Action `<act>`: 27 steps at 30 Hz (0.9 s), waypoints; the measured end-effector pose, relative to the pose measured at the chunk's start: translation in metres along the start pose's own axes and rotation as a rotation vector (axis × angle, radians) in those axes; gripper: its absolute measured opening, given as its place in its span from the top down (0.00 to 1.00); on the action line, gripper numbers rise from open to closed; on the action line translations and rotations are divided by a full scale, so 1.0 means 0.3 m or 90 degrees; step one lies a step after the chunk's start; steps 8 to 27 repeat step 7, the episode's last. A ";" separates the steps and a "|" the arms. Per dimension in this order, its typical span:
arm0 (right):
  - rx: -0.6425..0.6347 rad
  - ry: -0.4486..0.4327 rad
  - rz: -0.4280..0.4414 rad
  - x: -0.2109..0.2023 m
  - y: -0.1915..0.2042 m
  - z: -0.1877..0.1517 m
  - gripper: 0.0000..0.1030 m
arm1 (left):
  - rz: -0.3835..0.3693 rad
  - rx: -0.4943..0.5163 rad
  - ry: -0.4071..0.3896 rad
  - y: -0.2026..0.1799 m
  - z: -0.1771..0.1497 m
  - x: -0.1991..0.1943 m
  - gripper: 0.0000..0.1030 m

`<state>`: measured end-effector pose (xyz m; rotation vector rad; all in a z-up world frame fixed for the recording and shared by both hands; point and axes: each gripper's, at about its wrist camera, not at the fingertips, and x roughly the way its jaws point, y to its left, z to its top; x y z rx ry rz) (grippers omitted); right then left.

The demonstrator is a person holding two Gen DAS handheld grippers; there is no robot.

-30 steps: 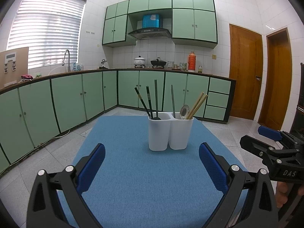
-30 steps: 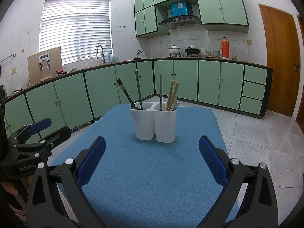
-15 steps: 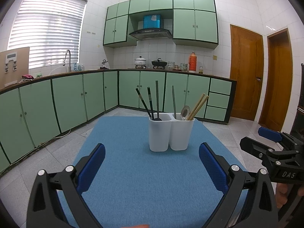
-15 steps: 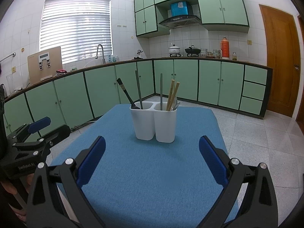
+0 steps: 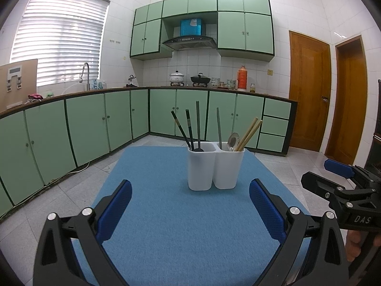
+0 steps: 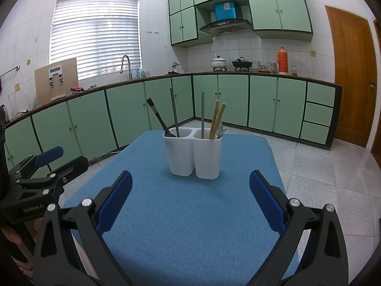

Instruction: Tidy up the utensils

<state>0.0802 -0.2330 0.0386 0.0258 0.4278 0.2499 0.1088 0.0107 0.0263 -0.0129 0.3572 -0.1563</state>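
Ahead of both hand-held grippers, white utensil holder [image 5: 215,166], well apart, jaws spread

The kitchen is evenly and pretty brightly lit. Daylight is let in through the slatted window blind [image 5: 59,40] on the left, where the slats are blown out to near white. A small glare patch is seen on the wall tiles [image 5: 339,34] at upper right, and soft reflections are picked up by the floor [image 6: 352,157]. Shadows are kept faint; only a weak one is cast around the white holder [image 6: 194,155]. Strong fisheye bending is shown along the counter line, and the corners are blacked out. Focus is held reasonably sharp throughout, no motion blur.
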 end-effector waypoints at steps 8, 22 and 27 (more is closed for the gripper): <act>0.001 0.000 -0.001 -0.001 0.000 0.001 0.07 | 0.002 -0.003 0.001 0.003 -0.002 0.005 0.06; 0.001 0.000 -0.001 -0.001 0.000 0.001 0.07 | 0.002 -0.003 0.001 0.003 -0.002 0.005 0.06; 0.001 0.000 -0.001 -0.001 0.000 0.001 0.07 | 0.002 -0.003 0.001 0.003 -0.002 0.005 0.06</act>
